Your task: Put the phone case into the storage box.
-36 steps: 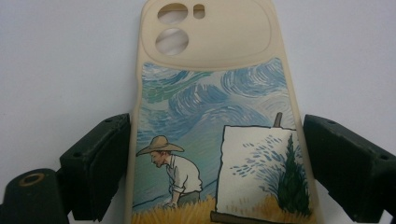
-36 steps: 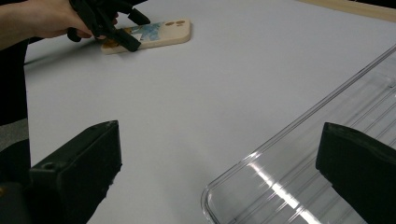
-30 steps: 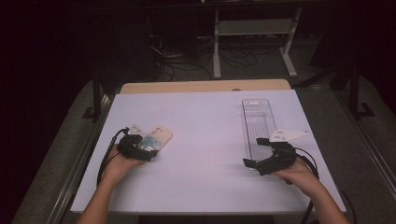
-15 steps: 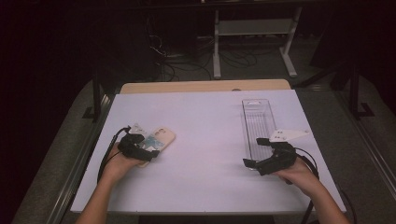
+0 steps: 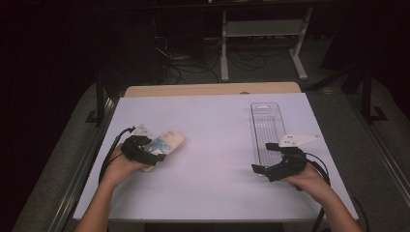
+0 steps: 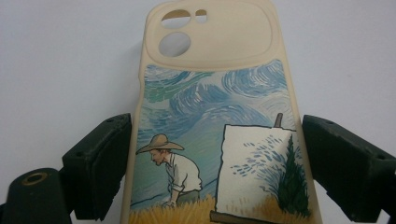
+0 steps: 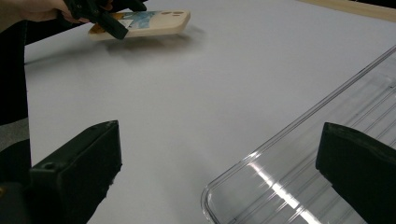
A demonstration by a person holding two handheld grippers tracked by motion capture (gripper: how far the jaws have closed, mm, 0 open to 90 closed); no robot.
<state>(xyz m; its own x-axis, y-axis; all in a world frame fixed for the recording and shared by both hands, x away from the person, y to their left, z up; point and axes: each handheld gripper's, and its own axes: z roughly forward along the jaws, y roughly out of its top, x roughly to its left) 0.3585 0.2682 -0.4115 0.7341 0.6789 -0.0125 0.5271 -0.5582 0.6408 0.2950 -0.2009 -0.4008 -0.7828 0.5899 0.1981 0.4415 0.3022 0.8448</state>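
A cream phone case printed with a painting of a man in a straw hat lies flat between the jaws of my left gripper. The pads press on its two long edges. At the table's left, the left gripper holds the phone case a little above the white table. In the right gripper view the case hangs over its own shadow. My right gripper stands open at the near end of a clear plastic tray, with nothing between its jaws.
The clear tray runs lengthwise along the right side of the white table top. Past the far edge, a wooden strip borders a dark floor with cables and a metal stand.
My left gripper has risen slightly with the phone case in it. The right gripper and the tray have not moved.
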